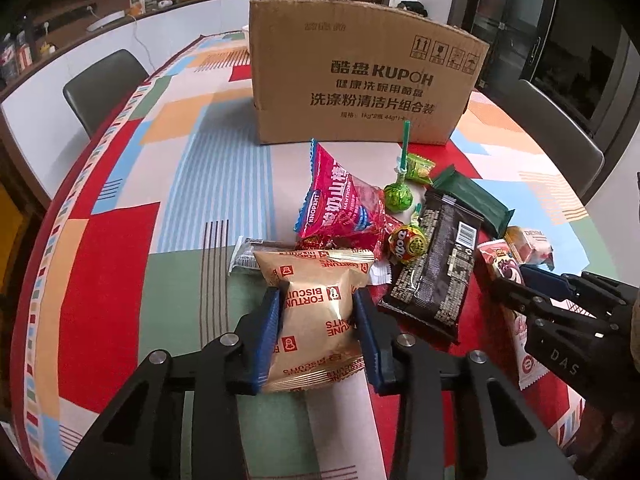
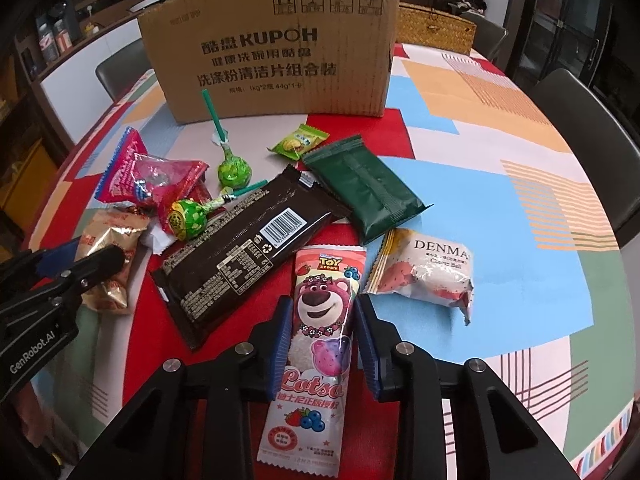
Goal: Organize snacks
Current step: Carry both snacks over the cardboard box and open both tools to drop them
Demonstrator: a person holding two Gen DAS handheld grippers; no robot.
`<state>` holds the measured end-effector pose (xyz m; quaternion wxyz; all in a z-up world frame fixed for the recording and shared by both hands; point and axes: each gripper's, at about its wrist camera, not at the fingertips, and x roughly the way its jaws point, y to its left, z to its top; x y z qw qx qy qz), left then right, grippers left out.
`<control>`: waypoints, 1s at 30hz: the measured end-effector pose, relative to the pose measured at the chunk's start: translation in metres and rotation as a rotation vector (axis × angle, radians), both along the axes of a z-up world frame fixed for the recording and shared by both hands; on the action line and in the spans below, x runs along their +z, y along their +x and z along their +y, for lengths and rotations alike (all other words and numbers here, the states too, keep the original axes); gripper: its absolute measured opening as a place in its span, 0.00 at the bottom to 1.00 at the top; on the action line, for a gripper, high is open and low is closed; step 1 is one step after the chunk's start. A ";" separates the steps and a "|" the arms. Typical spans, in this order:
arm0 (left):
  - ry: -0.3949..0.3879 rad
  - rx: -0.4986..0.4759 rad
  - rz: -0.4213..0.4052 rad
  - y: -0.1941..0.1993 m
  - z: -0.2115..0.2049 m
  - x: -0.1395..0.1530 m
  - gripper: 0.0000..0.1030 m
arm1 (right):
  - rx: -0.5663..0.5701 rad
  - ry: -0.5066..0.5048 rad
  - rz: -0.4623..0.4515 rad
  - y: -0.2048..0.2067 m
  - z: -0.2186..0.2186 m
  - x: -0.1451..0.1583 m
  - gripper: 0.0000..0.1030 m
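2 grippers work the snack pile on the patterned tablecloth (image 2: 520,208). Left gripper (image 1: 318,332): blue pads pinch the sides of the tan Fortune Biscuits packet (image 1: 316,300), wrapper dented where they press. Right gripper (image 2: 322,344): pads sit against both edges of the Lotso bear packet (image 2: 320,336), which lies flat on a red patch; grip looks closed on it. Just left of that packet, the dark brown chocolate bar (image 2: 240,256) lies diagonal, back label up. Right of it, the white Denmark cotton ball bun (image 2: 428,276). Beyond: dark green wrapper (image 2: 368,188), 2 green lollipops (image 2: 234,170), a red hawthorn bag (image 2: 148,176), 1 small green candy (image 2: 298,142). Farthest, the KUPOH cardboard box (image 2: 280,48) stands upright, with a woven basket (image 2: 436,28) behind its right corner
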<state>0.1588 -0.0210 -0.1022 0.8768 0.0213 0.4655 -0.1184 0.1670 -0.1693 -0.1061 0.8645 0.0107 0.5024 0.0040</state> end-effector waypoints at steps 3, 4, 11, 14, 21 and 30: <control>0.000 0.003 -0.019 -0.007 0.001 0.007 0.36 | 0.005 0.002 -0.024 -0.005 0.002 0.007 0.31; 0.000 0.004 -0.027 -0.009 0.001 0.010 0.36 | 0.010 0.003 -0.034 -0.007 0.002 0.011 0.31; -0.006 -0.009 -0.107 -0.024 -0.002 0.038 0.36 | 0.036 0.009 -0.122 -0.021 0.006 0.033 0.31; -0.012 -0.014 -0.139 -0.027 -0.004 0.048 0.36 | 0.058 0.013 -0.146 -0.022 0.007 0.041 0.31; -0.016 -0.015 -0.231 -0.023 -0.005 0.076 0.36 | 0.111 0.040 -0.202 -0.016 0.009 0.065 0.31; -0.008 -0.013 -0.364 0.001 -0.007 0.112 0.36 | 0.129 0.073 -0.328 0.010 0.007 0.106 0.32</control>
